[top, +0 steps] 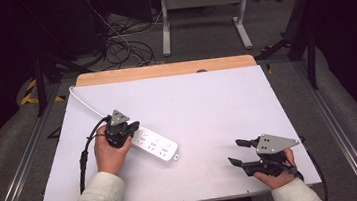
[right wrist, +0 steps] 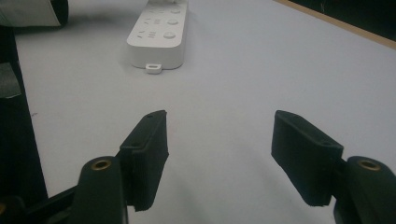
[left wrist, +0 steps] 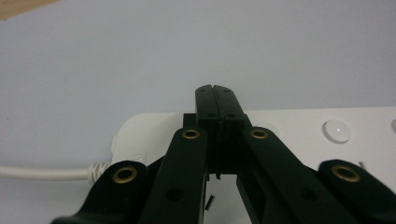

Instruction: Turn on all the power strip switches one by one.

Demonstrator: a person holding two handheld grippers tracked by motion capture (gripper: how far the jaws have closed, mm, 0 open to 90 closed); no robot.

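- Nearest to us, the right gripper [top: 236,153] sits low at the table's near right corner, close to the near edge, its jaws spread wide with nothing between them; in the right gripper view its two black pads [right wrist: 145,154] stand well apart over bare white surface.
- Around that gripper we see open room: the white table top [top: 207,102] is bare from it leftward to the power strip and onward to the far edge.
- The left gripper [top: 130,129] rests at the left middle of the table, held by the left hand [top: 109,153]. In the left gripper view its jaws are pressed together, tip to tip [left wrist: 218,107], lying on top of the strip's cord end; we cannot see anything pinched between them.
- The power strip [top: 157,145] lies flat just right of the left hand. Its long axis runs diagonally, cord end toward the far left, free end with a small tab [right wrist: 154,68] toward the near right, pointing roughly at the right gripper.
- Its white cord [top: 84,103] leads off toward the far left corner.
- We make out round buttons and socket holes on the strip's face, but no readable writing or brand.
- Farthest, a wooden strip [top: 163,70] borders the table's far edge.
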